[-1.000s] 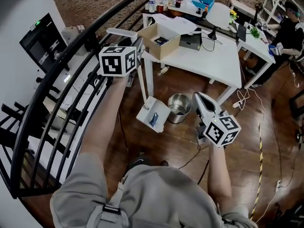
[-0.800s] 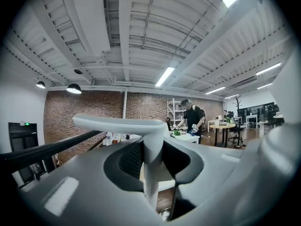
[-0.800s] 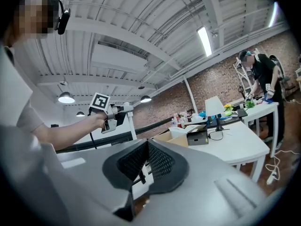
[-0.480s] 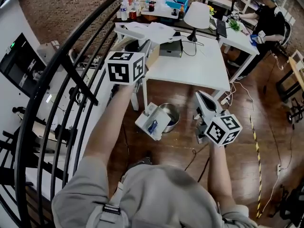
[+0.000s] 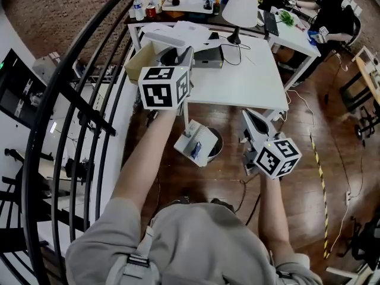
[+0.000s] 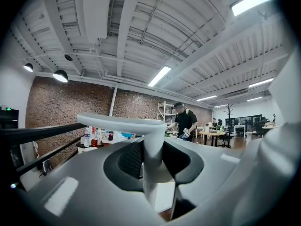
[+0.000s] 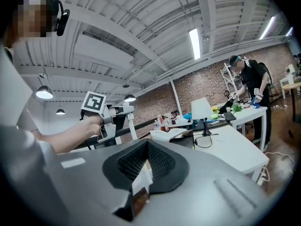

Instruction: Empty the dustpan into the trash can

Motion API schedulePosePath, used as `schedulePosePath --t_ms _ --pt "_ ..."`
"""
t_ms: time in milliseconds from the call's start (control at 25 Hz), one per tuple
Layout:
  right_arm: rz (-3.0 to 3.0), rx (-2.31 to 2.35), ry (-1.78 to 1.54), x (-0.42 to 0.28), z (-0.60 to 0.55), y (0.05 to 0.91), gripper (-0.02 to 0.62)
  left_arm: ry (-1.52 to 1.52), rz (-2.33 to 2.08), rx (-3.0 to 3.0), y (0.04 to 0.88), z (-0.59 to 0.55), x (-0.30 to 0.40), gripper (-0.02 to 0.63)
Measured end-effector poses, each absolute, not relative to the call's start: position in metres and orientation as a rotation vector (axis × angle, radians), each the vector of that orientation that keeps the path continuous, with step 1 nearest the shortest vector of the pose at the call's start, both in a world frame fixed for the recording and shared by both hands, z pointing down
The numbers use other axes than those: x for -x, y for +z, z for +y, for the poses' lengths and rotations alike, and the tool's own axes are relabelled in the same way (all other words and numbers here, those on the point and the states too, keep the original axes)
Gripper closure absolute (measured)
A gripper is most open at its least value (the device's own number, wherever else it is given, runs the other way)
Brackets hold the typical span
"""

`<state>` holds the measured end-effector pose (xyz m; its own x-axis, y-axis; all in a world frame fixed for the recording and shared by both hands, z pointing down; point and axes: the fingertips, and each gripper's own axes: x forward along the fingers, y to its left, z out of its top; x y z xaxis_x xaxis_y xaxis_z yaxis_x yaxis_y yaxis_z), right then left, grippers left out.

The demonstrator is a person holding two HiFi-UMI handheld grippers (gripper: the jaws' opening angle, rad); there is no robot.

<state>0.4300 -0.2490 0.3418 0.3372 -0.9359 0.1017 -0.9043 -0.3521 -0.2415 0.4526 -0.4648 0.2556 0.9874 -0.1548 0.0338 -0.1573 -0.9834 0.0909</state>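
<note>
A white long-handled dustpan (image 5: 197,141) hangs upright over the wooden floor, with something blue in its pan. My left gripper (image 5: 176,57) is shut on its white handle (image 6: 153,171), just under the curved top grip (image 6: 123,124). The metal trash can (image 5: 215,147) stands on the floor beside the table leg. It is mostly hidden behind the pan. My right gripper (image 5: 249,117) is shut and empty, level with the can and to its right. In the right gripper view the shut jaws (image 7: 142,172) hold nothing, and the left gripper (image 7: 104,113) shows beyond them.
A white table (image 5: 252,85) with a lamp (image 5: 240,8), a cardboard box (image 5: 141,61) and papers stands right behind the can. A black railing (image 5: 71,94) runs along the left. Cables (image 5: 309,108) lie on the floor at right. A person (image 5: 332,13) works at a far desk.
Both grippers have moved toward the table. The dustpan, which hung left of the trash can, now overlaps it and covers most of it. The right gripper stays shut.
</note>
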Motion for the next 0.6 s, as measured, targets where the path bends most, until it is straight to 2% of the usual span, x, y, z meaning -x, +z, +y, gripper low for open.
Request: schedulePosePath --t_ms 240,600 --pt "1.8 2.406 -0.339 -0.464 -0.267 0.342 0.595 0.099 -0.295 -3.029 0.281 -0.467 -0.479 0.5" --pt "2.178 2.152 -0.235 -0.474 -0.375 0.283 0.595 0.119 -0.356 -3.013 0.293 -0.482 -0.487 0.499"
